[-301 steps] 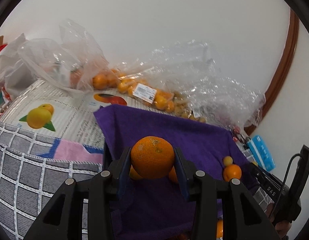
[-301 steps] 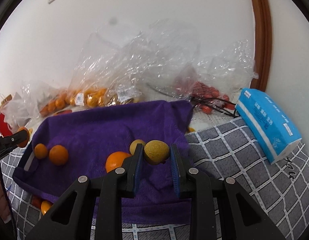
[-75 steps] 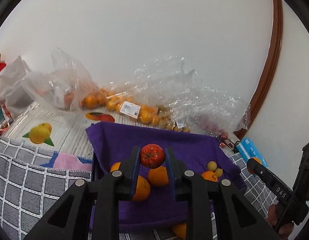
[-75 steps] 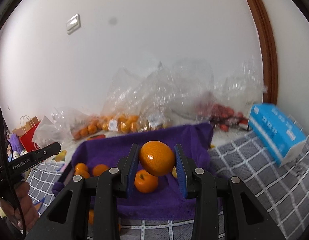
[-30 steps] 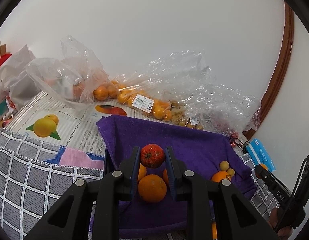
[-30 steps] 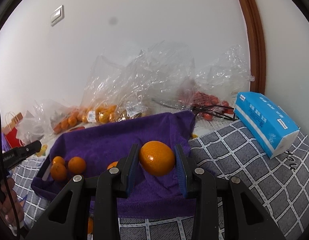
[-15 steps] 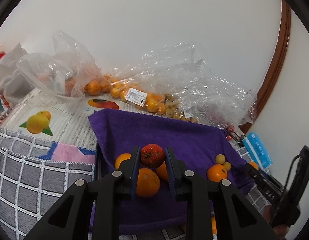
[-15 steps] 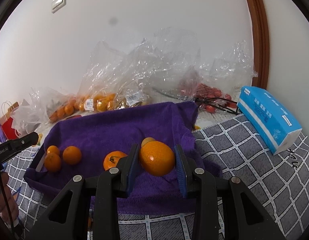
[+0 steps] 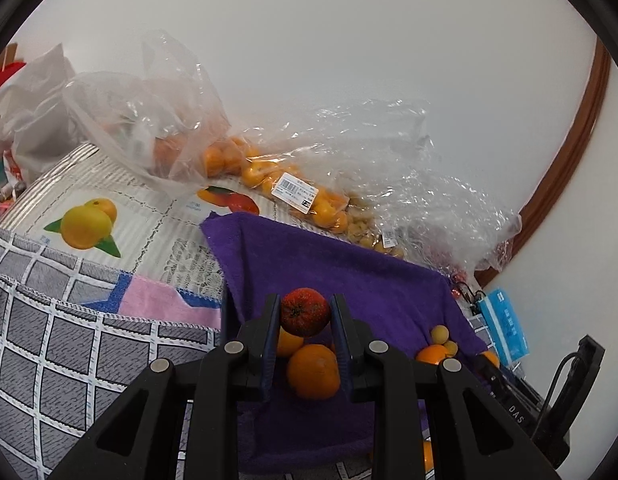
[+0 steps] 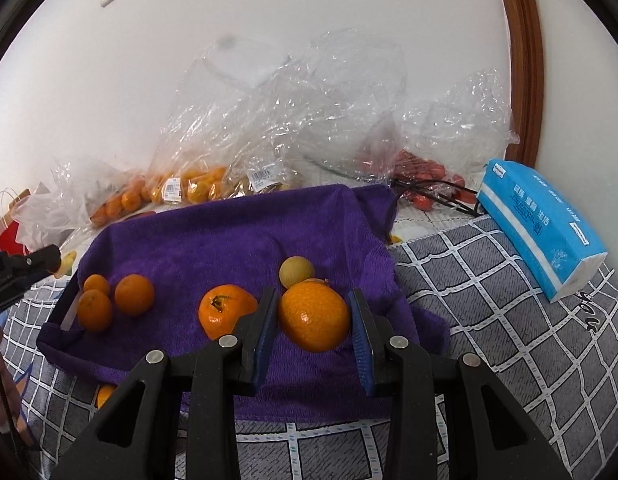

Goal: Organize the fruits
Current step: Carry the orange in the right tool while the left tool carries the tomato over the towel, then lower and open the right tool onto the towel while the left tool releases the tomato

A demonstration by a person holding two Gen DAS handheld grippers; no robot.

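Landmark is the purple towel (image 10: 237, 240), plush terry, draped over a tray-like shape on a grey checked cloth (image 10: 509, 320). Left gripper (image 9: 305, 312), black plastic with blue ribbed pads, is clenched on a small red-orange fruit (image 9: 305, 311), round, dimpled skin, dark stem scar, held above the towel's near left part. Under it on the towel sit smooth round oranges, the nearest orange (image 9: 313, 371) just below the grasped fruit. Right gripper (image 10: 313, 316) is clamped on a big orange mandarin (image 10: 313, 317), glossy, slightly oval, over the towel's near right edge. On the towel beside it to the left: a stemmed mandarin (image 10: 225, 310), behind it a pale yellow round fruit (image 10: 296, 272); at the towel's left end three small oranges (image 10: 109, 300) clustered and touching. Behind the towel against the white wall, crinkled clear plastic bags (image 10: 309, 120) with oranges and red fruit inside. Right of the towel on the checked cloth a blue tissue pack (image 10: 545, 224), soft rectangular. Left of the towel a fruit-print mat (image 9: 109, 216).
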